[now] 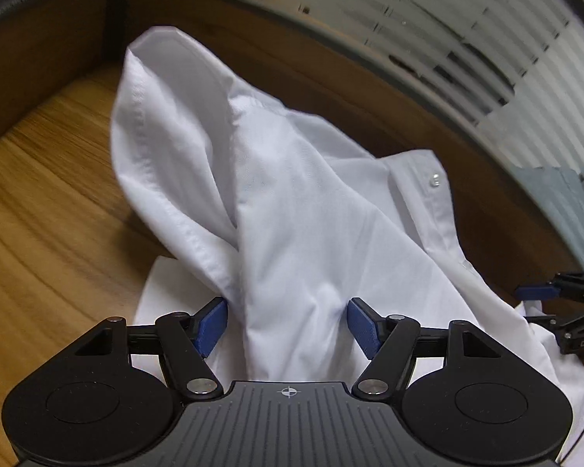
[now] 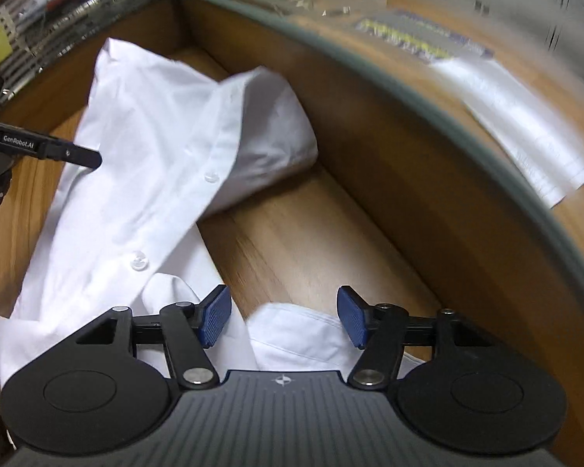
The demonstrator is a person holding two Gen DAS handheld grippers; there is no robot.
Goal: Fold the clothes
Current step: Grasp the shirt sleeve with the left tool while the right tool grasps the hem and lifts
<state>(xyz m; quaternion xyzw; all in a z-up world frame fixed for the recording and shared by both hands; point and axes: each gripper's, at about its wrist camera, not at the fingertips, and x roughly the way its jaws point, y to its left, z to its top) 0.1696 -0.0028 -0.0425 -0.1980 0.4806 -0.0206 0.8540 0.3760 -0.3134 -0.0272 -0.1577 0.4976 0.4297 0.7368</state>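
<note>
White button-front cotton shirt (image 1: 292, 202) is lying crumpled on the light wood-grain tabletop (image 1: 46, 210), bunched against the darker wooden back panel (image 2: 389, 163).

Left gripper (image 1: 288, 325): blue pads spread wide, a ridge of shirt fabric between them, no pinch visible. Right gripper (image 2: 280, 319): jaws equally wide, a stitched hem or cuff edge (image 2: 296, 334) beneath the gap, nothing held.

Step judged: fresh grasp points being picked to spread the shirt flat before folding. To be done well: a single layer at a seam or hem should be taken by each gripper, not a bunched ridge; the two grasps should be kept well apart so the fabric is tensioned evenly; the placket with its clear plastic buttons (image 2: 138, 260) is best used as the centreline reference.

View differences: the button row and the puffed sleeve-like bulge (image 2: 268, 132) are shown only in the right wrist view, plus the left gripper body entering at the frame edge. The tall standing fold (image 1: 167, 116) is seen properly only from the left wrist, with the right gripper at far right.
</note>
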